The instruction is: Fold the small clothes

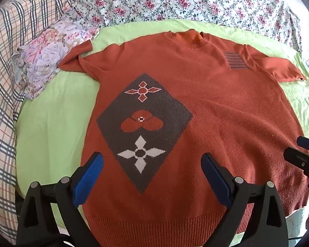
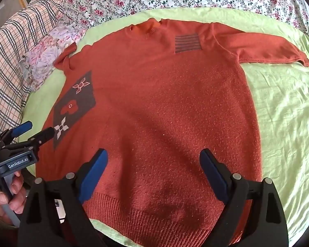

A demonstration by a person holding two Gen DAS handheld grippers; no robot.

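Sweater flat on green sheet; grippers spread above hem

Black grippers, blue-padded jaws

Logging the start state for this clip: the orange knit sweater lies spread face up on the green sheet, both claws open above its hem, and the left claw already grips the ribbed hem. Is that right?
Not quite. The left claw grips nothing: the left wrist view shows its blue pads apart, with the ribbed hem lying flat below. The rest holds: the orange knit sweater lies spread face up on the green sheet, and the right claw is open too.
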